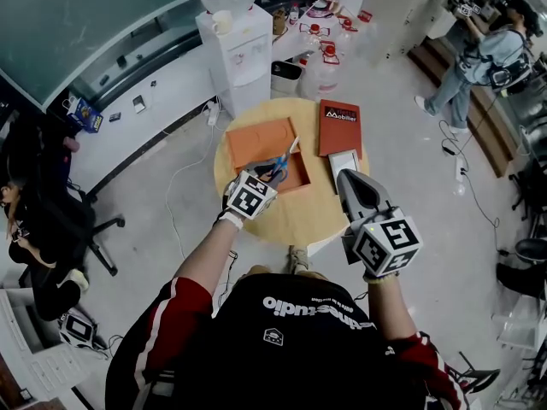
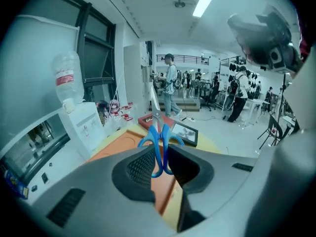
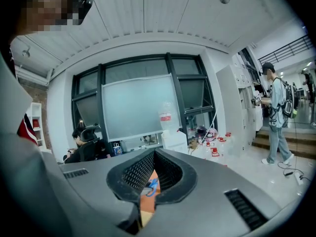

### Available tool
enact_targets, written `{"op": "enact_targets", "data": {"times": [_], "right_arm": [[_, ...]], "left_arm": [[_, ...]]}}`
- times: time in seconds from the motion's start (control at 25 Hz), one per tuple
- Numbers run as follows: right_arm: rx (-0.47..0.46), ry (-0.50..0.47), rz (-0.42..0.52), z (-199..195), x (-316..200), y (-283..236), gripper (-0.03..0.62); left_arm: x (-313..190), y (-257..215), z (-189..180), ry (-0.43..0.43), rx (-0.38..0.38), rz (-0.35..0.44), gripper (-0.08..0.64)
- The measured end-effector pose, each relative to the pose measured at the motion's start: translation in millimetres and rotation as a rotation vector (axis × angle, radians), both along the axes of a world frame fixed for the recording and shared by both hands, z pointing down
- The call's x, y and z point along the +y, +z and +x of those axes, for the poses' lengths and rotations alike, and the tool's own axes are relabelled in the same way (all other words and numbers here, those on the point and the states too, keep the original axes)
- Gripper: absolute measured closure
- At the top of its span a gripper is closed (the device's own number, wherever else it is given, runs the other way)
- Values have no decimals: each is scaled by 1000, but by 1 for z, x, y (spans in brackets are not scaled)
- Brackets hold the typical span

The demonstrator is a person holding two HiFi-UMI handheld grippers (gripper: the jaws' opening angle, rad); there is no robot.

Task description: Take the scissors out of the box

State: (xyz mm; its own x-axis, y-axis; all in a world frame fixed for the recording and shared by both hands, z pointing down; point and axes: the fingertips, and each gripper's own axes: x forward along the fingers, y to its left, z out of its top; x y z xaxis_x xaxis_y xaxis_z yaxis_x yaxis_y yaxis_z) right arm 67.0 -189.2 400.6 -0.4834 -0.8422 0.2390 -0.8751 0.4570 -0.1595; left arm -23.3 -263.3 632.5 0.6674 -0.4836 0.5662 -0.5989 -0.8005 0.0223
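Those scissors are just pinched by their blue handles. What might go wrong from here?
The left hand-held gripper grips the scissors only at the blue handle loops, with the blades sticking out free, so they might swivel or slip and fall into the orange box or onto the table. The bare blade tip points outward, so a careless swing could catch the red lid nearby.
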Motion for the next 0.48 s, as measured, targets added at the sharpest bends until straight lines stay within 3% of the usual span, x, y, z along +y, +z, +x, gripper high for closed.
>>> {"op": "enact_targets", "data": {"times": [0.2, 0.48], "right_arm": [[-5, 12, 25, -10, 11, -11, 565], [-5, 46, 47, -11, 31, -19, 565]], "left_arm": [[9, -49, -6, -22, 110, 71, 465], [32, -103, -13, -15, 218, 106, 465]]}}
